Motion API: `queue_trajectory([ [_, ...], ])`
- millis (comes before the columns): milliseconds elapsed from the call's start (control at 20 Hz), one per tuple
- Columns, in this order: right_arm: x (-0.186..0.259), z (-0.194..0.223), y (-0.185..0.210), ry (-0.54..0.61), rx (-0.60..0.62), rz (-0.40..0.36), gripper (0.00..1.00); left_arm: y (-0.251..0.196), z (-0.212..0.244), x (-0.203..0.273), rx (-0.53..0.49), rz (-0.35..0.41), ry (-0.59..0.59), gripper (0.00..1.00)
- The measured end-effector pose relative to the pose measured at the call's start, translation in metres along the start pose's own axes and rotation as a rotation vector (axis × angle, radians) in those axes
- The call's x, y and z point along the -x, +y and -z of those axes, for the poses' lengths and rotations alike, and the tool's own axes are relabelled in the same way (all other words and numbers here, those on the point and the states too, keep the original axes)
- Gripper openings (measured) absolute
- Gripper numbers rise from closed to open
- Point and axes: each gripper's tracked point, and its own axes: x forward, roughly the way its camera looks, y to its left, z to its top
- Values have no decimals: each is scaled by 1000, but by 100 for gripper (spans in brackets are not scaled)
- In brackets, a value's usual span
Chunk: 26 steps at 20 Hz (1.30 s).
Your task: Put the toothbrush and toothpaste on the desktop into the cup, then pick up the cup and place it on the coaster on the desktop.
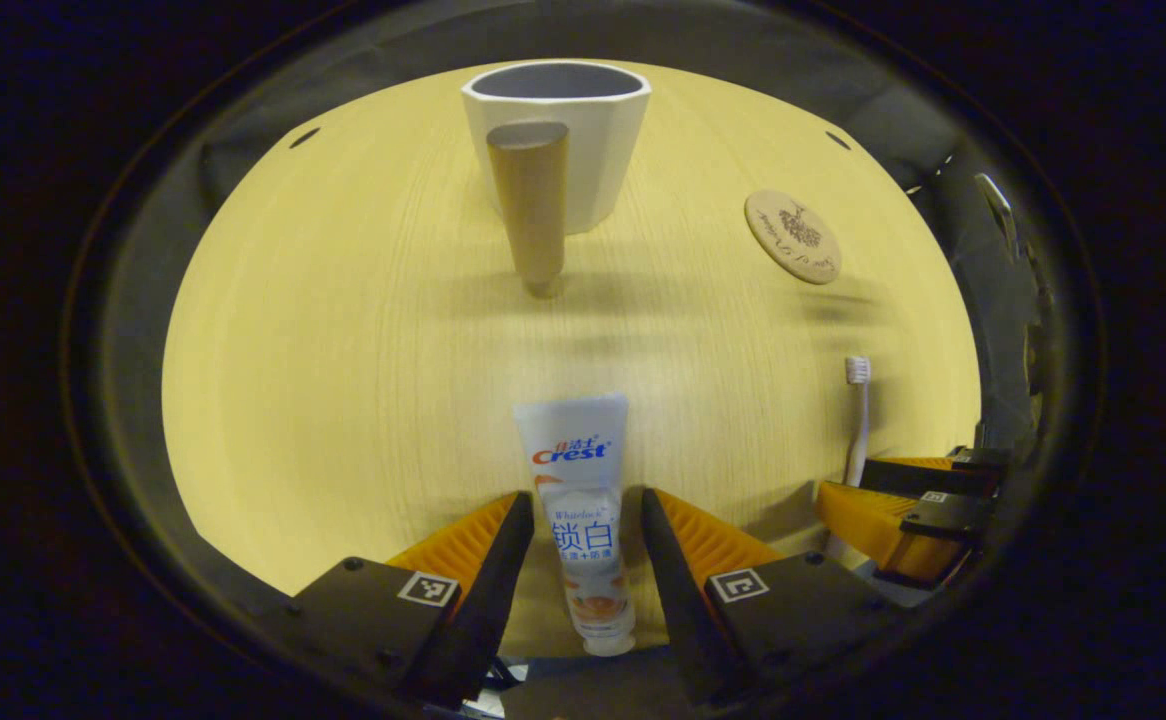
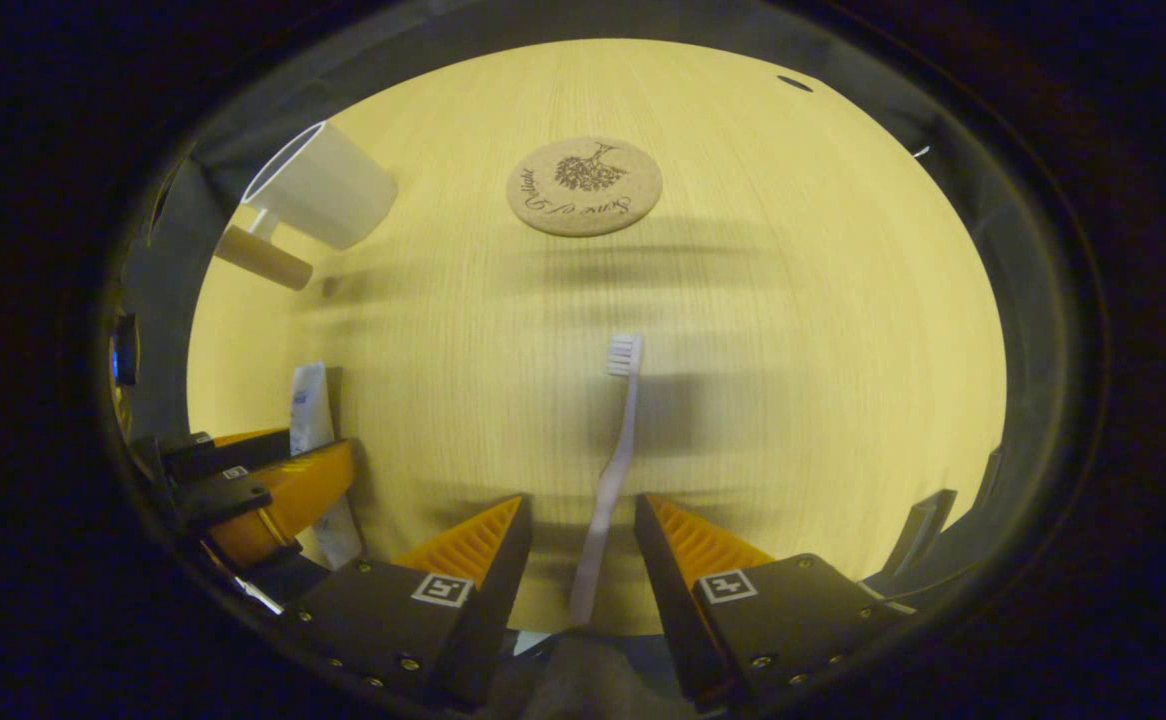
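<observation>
Bare desktop lies open between the toothpaste and the cup. The cup's wooden handle juts toward the toothpaste.

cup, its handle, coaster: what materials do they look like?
White faceted cup: looks like matte glazed ceramic, with an even, dull surface and a thick rim; could be plastic. Its tapered brown handle: likely wood, going by the warm brown tone and faint grain. Round tan coaster: looks like cork or pressed wood, speckled and matte, with a dark printed or burnt design.
</observation>
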Motion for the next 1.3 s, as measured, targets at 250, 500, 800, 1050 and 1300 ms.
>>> queue_trajectory([
  [250, -1, -2, -6, 6, -38, 23, 32, 2, 0, -2, -13, -15, 8, 52],
  [500, 1, -1, -7, 15, -46, -20, 18, 4, 2, -2, -13, -21, 10, 43],
  [800, 0, 3, -4, 11, -92, -78, 9, 5, 2, -1, -11, -16, -10, 36],
  [1050, 1, 2, -4, -14, -119, -139, 9, 4, 1, 0, 26, 8, -64, 27],
  [1300, 11, -1, -2, -74, -137, -176, 4, 7, -3, 11, 55, 23, -154, 27],
])
